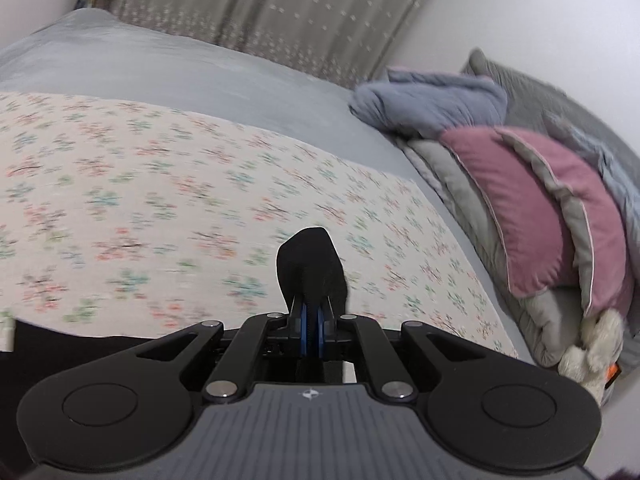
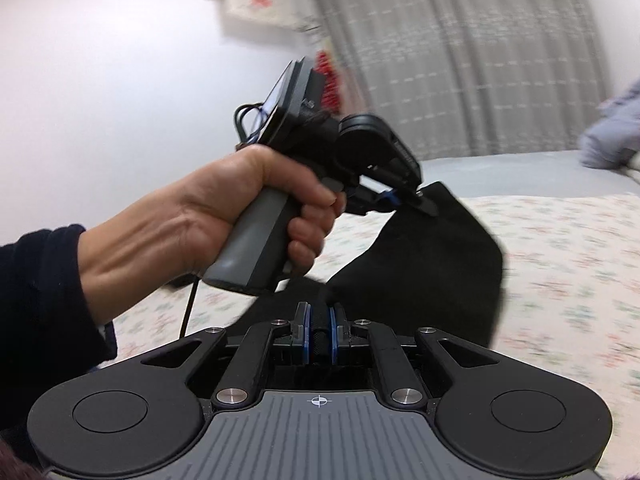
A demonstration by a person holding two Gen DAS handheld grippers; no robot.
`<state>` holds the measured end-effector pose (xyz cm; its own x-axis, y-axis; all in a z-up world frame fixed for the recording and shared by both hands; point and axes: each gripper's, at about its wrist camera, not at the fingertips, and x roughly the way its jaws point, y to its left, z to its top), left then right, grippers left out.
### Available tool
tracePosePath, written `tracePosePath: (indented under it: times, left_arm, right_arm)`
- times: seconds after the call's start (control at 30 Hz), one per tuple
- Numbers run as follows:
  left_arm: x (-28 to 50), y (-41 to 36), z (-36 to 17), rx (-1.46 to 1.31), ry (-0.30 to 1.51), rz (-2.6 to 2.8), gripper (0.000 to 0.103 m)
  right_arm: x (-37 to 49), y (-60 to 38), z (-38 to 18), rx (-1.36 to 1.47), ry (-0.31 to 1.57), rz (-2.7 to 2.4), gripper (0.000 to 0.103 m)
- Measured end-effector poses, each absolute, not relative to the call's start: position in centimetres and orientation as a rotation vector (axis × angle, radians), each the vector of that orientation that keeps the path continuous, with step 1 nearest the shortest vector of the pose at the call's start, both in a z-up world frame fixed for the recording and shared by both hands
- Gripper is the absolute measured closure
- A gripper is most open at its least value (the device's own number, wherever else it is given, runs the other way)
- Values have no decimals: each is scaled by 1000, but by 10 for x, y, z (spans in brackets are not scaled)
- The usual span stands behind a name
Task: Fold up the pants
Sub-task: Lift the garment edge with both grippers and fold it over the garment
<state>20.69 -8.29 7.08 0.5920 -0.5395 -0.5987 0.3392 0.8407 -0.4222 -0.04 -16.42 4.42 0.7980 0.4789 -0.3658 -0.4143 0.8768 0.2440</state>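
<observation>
Left gripper (image 1: 311,312): its jaws are standing nearly closed, pinching a fold of the black pants (image 1: 310,268) that is sticking up past the blue pads (image 1: 304,320).
Right gripper (image 2: 319,322): its jaws are sitting almost shut, clamping a ribbed strip of the same pants (image 2: 432,264) between them.
Pants: they are hanging lifted above the bed, stretched between the two grippers; in the right wrist view the cloth is draping down from the left gripper (image 2: 416,196) toward the near edge of the bed.
Left hand (image 2: 224,220): it is wrapping around the grey handle of its gripper, a dark sleeve (image 2: 36,300) covering the forearm.
Floral sheet (image 1: 160,200): it is lying across the near part of the bed, under the pants.
Grey bedcover (image 1: 160,68): it is showing past the far edge of the floral sheet.
Bedding pile (image 1: 452,184): it is sitting along the right edge of the bed, with a pink pillow (image 1: 516,208) resting on it and a blue blanket (image 1: 432,100) bunching behind.
Curtain (image 1: 280,12): it is hanging beyond the far edge of the bed.
</observation>
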Motion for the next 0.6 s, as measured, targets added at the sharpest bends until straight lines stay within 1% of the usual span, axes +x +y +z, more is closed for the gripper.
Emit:
tracePosePath:
  times: [0.13, 0.33, 0.43, 0.6]
  left_arm:
    - [208, -34, 66, -319, 763, -503, 81]
    - [219, 26, 38, -396, 765, -499, 81]
    - [227, 49, 22, -425, 816, -463, 81]
    - [225, 74, 19, -443, 810, -449, 81]
  right_arm:
    - [2, -156, 41, 106, 456, 541, 93]
    - [25, -152, 42, 49, 483, 595, 93]
    - [37, -147, 42, 14, 522, 615, 93]
    - [32, -133, 42, -57, 550, 644, 93]
